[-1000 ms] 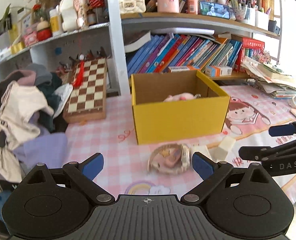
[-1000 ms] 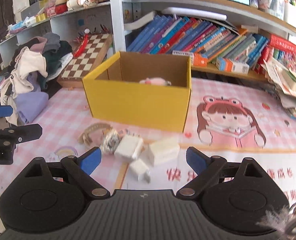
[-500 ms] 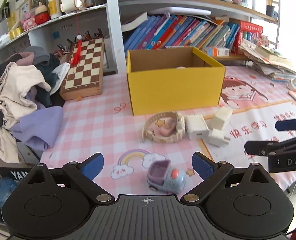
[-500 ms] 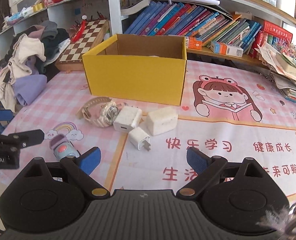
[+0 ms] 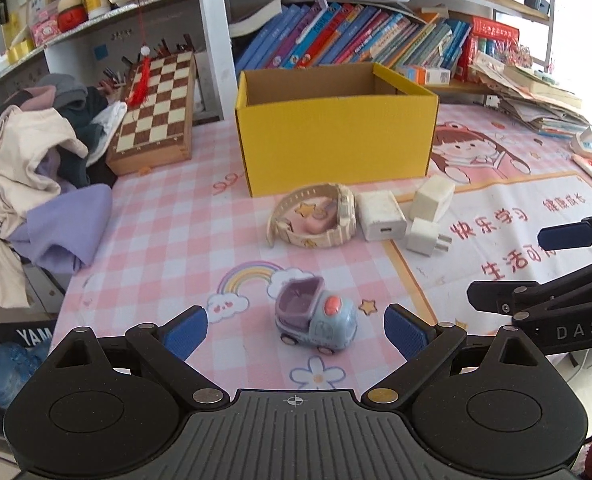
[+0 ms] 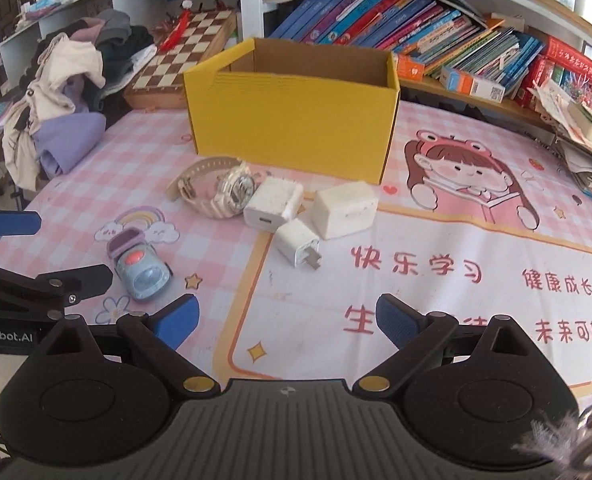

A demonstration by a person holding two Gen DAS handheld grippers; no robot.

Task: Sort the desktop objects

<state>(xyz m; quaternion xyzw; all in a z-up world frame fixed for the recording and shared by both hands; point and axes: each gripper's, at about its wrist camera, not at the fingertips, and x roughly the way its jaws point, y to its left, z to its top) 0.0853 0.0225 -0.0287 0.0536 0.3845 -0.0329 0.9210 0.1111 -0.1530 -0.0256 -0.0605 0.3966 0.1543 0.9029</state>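
tabletop (image 5: 168, 240): covered with a pink checked cloth and a cartoon-girl mat on the right half.

left claw (image 5: 296, 330): jaws spread wide, holding nothing, hovering over the near edge of the tabletop. blue pads visible at both tips.

right claw (image 6: 286, 318): jaws likewise wide apart and empty, over the near part of the mat, to the right of the left claw.

toy car (image 5: 315, 322): small, blue with a purple top and an orange button. stands on the cloth near a rainbow print, between the left claw's tips, touching neither.

yellow box (image 5: 335, 144): open-topped cardboard, far centre of the tabletop. contents cannot be seen from either view.

watch (image 5: 313, 216): cream strap, curled in a loop, lying just in front of the box.

flat white charger (image 5: 379, 216): lies just right of the watch, about touching it.

white block (image 5: 431, 198): chunky adapter, just right of the flat charger.

small white plug (image 5: 425, 236): prongs pointing right, near side of the other two, close against them.

chessboard (image 5: 156, 108): leaning at far left, with a red tassel hanging over it.

clothes pile (image 5: 36, 168): heaped at the left edge.

books (image 5: 355, 40): rows on the shelf behind the box; loose papers stacked at far right.
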